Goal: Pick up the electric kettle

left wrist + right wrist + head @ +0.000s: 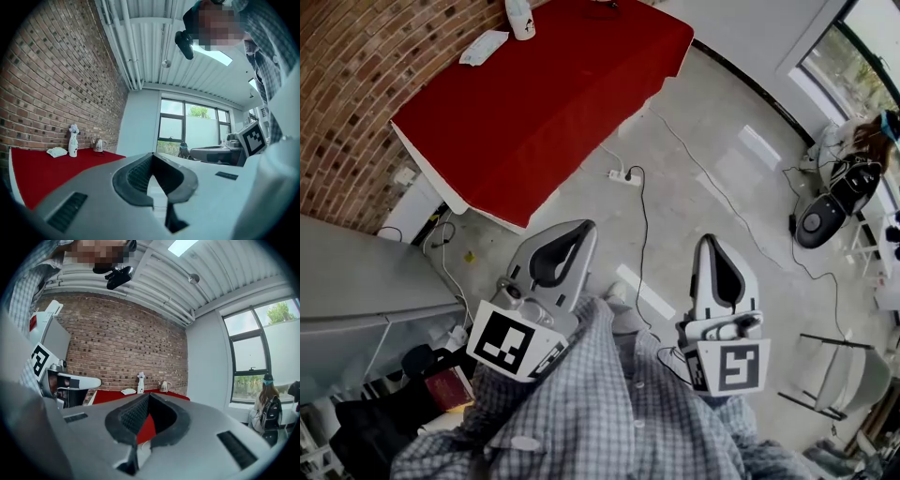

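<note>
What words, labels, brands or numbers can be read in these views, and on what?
No text can be read in any view.
On the cube of the left gripper: a black-and-white square marker, no words.
On the cube of the right gripper: the same.
On the red book: print too small to read.

Upper left, the table point(544, 103) is plain red and the brick wall point(347, 94) red-brown. At the bottom, the shirt point(600, 422) is blue-white check. The electric kettle point(98, 145) is silver.
</note>
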Available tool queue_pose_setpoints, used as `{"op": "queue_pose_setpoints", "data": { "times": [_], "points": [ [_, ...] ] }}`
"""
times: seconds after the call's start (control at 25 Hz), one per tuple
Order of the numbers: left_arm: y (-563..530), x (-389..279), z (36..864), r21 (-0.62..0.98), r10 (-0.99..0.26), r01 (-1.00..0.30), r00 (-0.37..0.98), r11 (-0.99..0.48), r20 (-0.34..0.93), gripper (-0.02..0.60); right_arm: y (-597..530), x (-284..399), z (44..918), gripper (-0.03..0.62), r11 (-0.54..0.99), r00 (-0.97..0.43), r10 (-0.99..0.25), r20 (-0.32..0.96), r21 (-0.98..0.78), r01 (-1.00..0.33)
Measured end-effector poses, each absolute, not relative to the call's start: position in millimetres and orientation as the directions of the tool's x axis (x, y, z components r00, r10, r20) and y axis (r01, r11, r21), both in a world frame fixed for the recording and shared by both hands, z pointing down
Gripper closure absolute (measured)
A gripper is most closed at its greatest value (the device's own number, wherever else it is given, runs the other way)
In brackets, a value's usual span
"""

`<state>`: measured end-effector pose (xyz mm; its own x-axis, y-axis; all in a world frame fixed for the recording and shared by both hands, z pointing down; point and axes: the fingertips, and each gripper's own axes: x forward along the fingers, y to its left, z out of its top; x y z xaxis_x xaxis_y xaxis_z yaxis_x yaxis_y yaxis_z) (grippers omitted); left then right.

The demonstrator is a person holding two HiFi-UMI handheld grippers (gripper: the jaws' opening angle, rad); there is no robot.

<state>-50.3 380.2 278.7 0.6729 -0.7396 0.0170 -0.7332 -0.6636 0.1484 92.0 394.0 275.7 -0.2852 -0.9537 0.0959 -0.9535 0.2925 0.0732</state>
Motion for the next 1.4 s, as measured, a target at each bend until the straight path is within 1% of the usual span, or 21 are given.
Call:
{"op": "queue_pose_setpoints", "data": {
  "times": [0.2, 0.32, 0.4, 0.52, 0.88, 1.04, 1.24, 1.4],
  "points": [
    [343, -16, 275, 0.139, -0.735, -0.728, 0.679, -0.671, 0.006, 0.581, 356, 126, 273, 0.588, 0.291, -0.286, -0.955, 0.078, 0.073, -0.954],
    [332, -5, 277, 0.143, -0.733, -0.727, 0.680, -0.672, 0.010, 0.581, 341, 131, 272, 0.588, 0.320, -0.316, -0.947, 0.062, 0.067, -0.945],
    [325, 1, 280, 0.147, -0.733, -0.728, 0.680, -0.670, 0.024, 0.581, 333, 138, 276, 0.588, 0.321, -0.316, -0.946, 0.076, 0.068, -0.945],
    [311, 9, 279, 0.140, -0.734, -0.730, 0.678, -0.669, 0.028, 0.581, 322, 145, 275, 0.588, 0.317, -0.314, -0.948, 0.056, 0.053, -0.947],
    [267, 32, 286, 0.151, -0.703, -0.699, 0.711, -0.699, 0.036, 0.581, 294, 183, 294, 0.588, 0.205, -0.194, -0.973, 0.124, 0.081, -0.975],
    [235, 43, 288, 0.151, -0.684, -0.680, 0.729, -0.717, 0.030, 0.581, 268, 197, 294, 0.588, 0.162, -0.152, -0.982, 0.116, 0.075, -0.984],
    [186, 51, 282, 0.149, -0.672, -0.667, 0.740, -0.730, 0.020, 0.581, 223, 200, 284, 0.588, 0.163, -0.157, -0.984, 0.089, 0.065, -0.985],
    [143, 50, 277, 0.143, -0.664, -0.659, 0.747, -0.739, 0.008, 0.581, 179, 207, 282, 0.588, 0.108, -0.100, -0.990, 0.104, 0.081, -0.991]
  ]
}}
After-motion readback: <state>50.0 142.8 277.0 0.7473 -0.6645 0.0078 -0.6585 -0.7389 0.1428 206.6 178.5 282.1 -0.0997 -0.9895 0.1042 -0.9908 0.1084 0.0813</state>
